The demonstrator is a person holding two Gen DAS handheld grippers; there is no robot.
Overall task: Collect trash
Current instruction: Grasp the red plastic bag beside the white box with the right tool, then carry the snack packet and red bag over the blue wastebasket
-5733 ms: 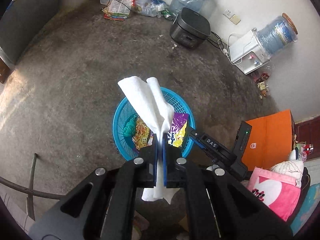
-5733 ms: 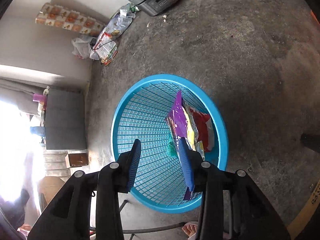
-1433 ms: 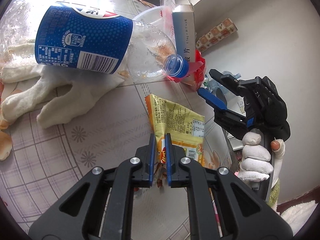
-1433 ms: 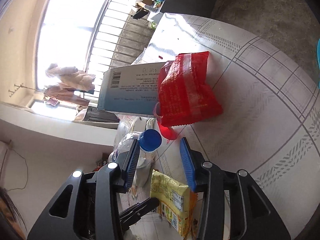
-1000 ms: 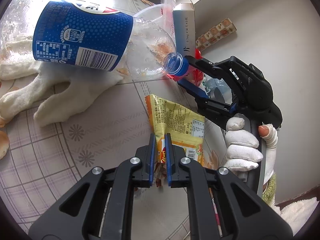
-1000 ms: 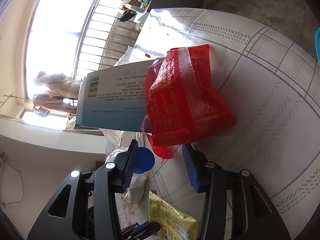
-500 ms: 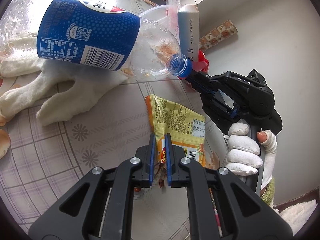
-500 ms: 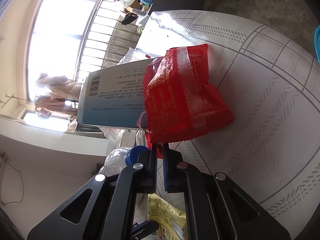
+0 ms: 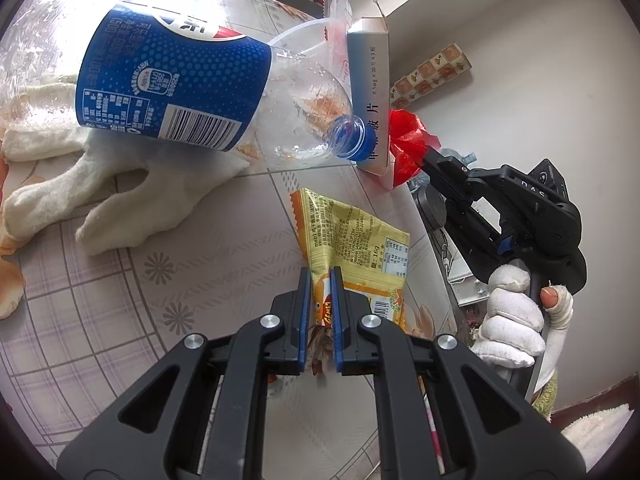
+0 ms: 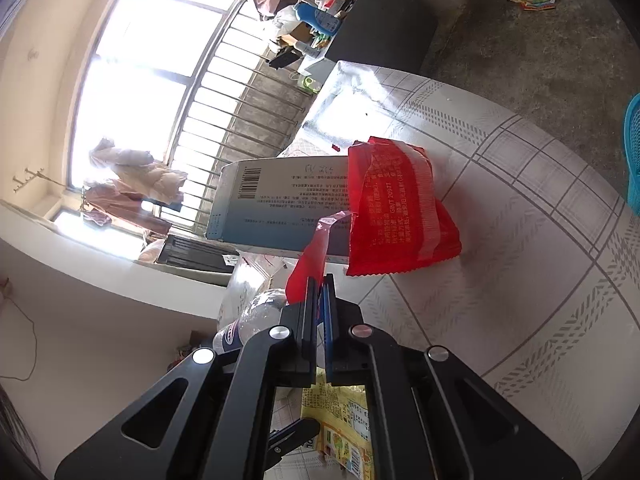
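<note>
Left wrist view: left gripper (image 9: 319,280) pinches the yellow snack bag (image 9: 352,240) flat on the table (image 9: 120,300). Right gripper (image 10: 319,292), jaws pressed together, clamps the red wrapper (image 10: 396,208) beside the box (image 10: 280,208). Bottle (image 9: 172,88) lies on its side, cap on, residue inside. Basket (image 10: 633,152) on the floor; contents hidden.

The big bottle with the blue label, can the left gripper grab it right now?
Probably not yet. The left gripper is shut on the yellow snack packet, so it is full. The bottle lies just beyond on the table, nothing blocking it.
</note>
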